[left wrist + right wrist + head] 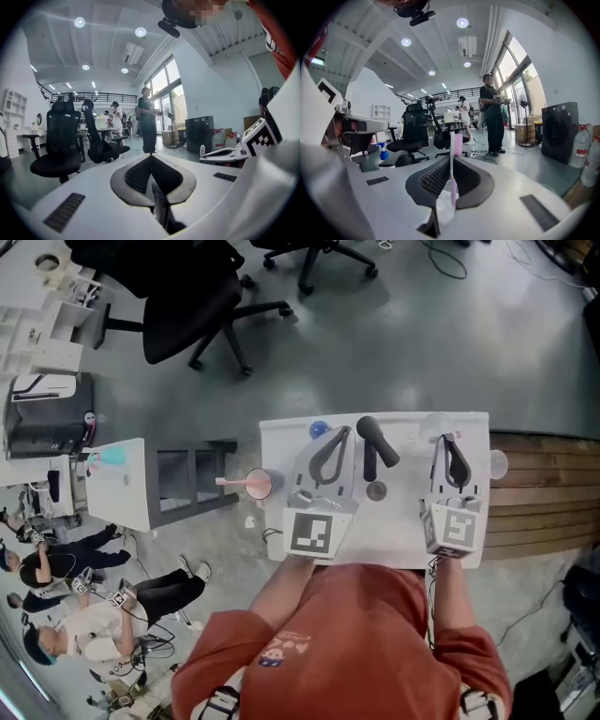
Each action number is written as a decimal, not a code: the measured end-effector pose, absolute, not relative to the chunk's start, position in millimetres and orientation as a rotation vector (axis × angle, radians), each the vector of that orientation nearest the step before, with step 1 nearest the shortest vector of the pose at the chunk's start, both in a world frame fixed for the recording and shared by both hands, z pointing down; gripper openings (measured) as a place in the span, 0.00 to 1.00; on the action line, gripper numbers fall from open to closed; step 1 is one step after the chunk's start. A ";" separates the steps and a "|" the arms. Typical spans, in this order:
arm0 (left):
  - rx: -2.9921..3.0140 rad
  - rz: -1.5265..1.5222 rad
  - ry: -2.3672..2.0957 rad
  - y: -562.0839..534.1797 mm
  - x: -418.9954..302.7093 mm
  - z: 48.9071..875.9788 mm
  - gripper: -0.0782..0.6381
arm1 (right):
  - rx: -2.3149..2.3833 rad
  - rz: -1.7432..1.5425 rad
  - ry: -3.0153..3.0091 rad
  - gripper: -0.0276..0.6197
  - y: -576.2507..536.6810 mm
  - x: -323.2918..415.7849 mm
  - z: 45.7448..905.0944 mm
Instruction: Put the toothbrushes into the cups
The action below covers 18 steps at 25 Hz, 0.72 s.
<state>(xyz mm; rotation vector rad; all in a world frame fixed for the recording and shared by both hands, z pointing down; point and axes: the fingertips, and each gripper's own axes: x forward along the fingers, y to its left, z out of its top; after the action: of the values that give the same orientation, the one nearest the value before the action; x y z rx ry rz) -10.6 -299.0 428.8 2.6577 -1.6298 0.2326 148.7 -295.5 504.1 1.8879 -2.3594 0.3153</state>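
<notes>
Holding both brushes ready for the cups, my right tool [452, 159] pinches the pink toothbrush [455, 140] upright, bristles above the jaws, and my left tool [151, 158] is pressed together on what looks like a dark toothbrush [161, 208]. Next I judge each needs lining up over a cup; the clear cup [498, 463] sits at the counter's [398, 532] right edge, near my right tool.

White rectangular desk [394, 526]. Pink round cup [258, 485] at left edge, clear plastic cup [498, 464] at right edge, small blue round item [319, 429] near far edge, small grey disc [376, 490] mid-desk.
</notes>
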 end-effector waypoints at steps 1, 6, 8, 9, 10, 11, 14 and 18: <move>2.650 0.238 -1.634 -300.8 -10.5 431.4 0.14 | 1.875 0.325 -2.359 0.09 -297.8 148.1 510.0; 2.621 0.262 -1.651 -308.9 -8.8 442.9 0.13 | 1.841 0.383 -2.329 0.09 -308.9 151.6 531.5; 2.623 0.282 -1.659 -311.6 -7.3 446.3 0.13 | 1.833 0.412 -2.334 0.09 -311.6 153.6 539.6; 2.626 0.294 -1.662 -312.6 -6.1 446.9 0.13 | 1.832 0.426 -2.332 0.09 -312.1 154.9 541.4; 2.627 0.304 -1.664 -313.4 -4.8 447.1 0.13 | 1.832 0.429 -2.336 0.09 -312.9 156.0 541.7; 2.623 0.310 -1.668 -314.2 -4.0 446.8 0.14 | 1.832 0.420 -2.349 0.09 -314.4 156.6 541.3; 2.607 0.318 -1.682 -316.3 -2.9 444.8 0.14 | 1.828 0.400 -2.375 0.09 -319.6 156.8 541.0; 2.602 0.338 -1.698 -316.6 -0.5 444.4 0.13 | 1.815 0.403 -2.400 0.10 -322.9 157.7 541.8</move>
<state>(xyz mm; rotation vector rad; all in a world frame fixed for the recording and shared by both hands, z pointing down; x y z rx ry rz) -0.5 -316.6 444.4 2.6020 -1.6980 0.3383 157.7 -322.9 541.8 1.8149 -2.3999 0.4032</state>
